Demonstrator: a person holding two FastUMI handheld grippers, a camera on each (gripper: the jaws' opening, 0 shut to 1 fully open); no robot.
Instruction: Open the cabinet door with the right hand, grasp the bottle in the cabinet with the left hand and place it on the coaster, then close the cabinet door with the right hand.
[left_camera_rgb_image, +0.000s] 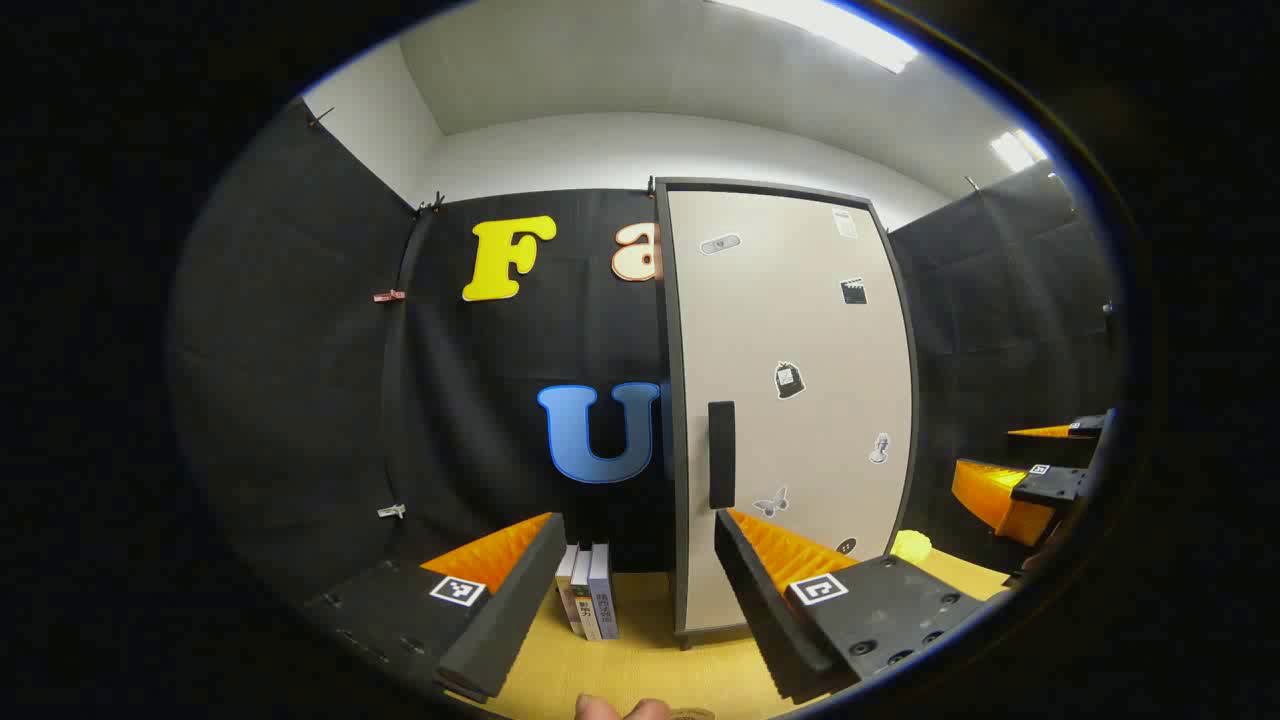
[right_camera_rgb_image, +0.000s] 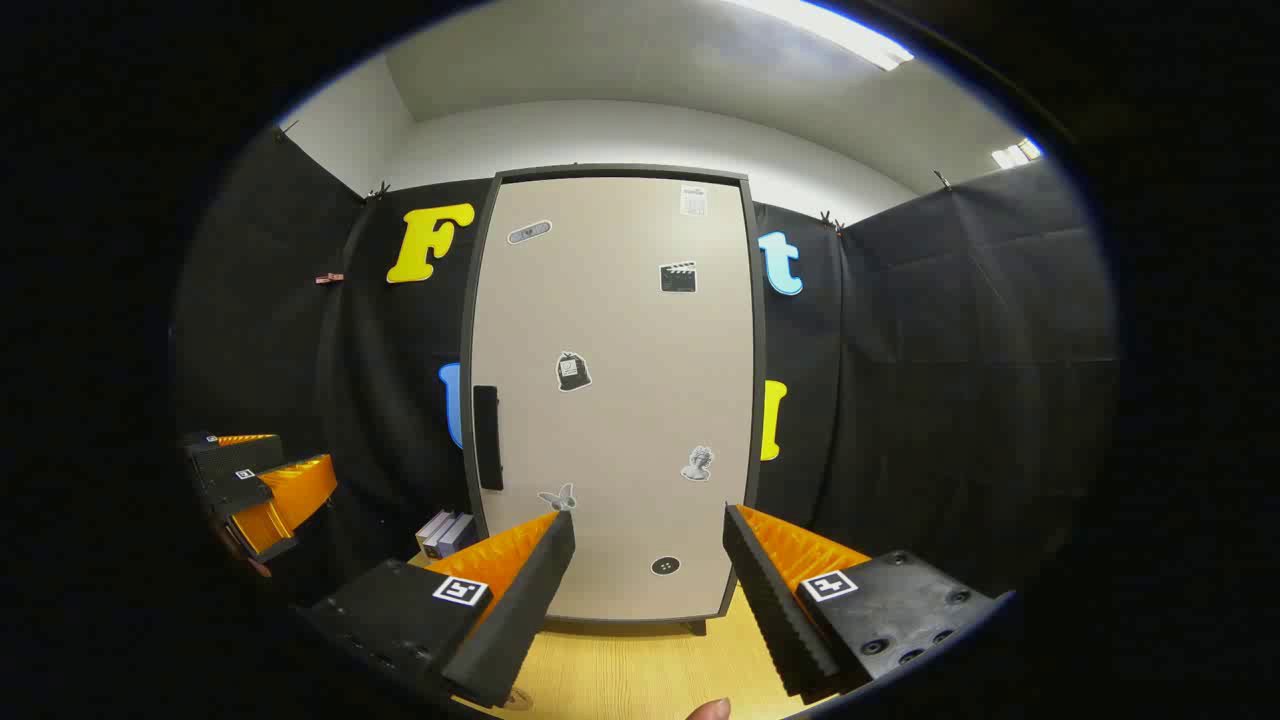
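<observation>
A tall cabinet stands on the wooden table with its beige door (left_camera_rgb_image: 800, 400) (right_camera_rgb_image: 610, 400) shut, so its inside is hidden. A dark vertical handle (left_camera_rgb_image: 721, 455) (right_camera_rgb_image: 487, 437) sits on the door's left edge. My left gripper (left_camera_rgb_image: 638, 525) is open and empty, a little short of the cabinet and facing the handle side. My right gripper (right_camera_rgb_image: 648, 520) is also open and empty, facing the lower middle of the door. Each gripper appears at the edge of the other's view: the right gripper (left_camera_rgb_image: 1020, 480), the left gripper (right_camera_rgb_image: 260, 480). A small round flat piece (right_camera_rgb_image: 515, 697), perhaps the coaster, lies on the table near the front.
Several books (left_camera_rgb_image: 588, 590) (right_camera_rgb_image: 445, 535) stand upright against the cabinet's left side. A pale yellow object (left_camera_rgb_image: 910, 545) lies at the cabinet's right foot. The wooden tabletop (left_camera_rgb_image: 640, 660) (right_camera_rgb_image: 640, 660) runs in front of the cabinet. Black cloth walls close in the booth.
</observation>
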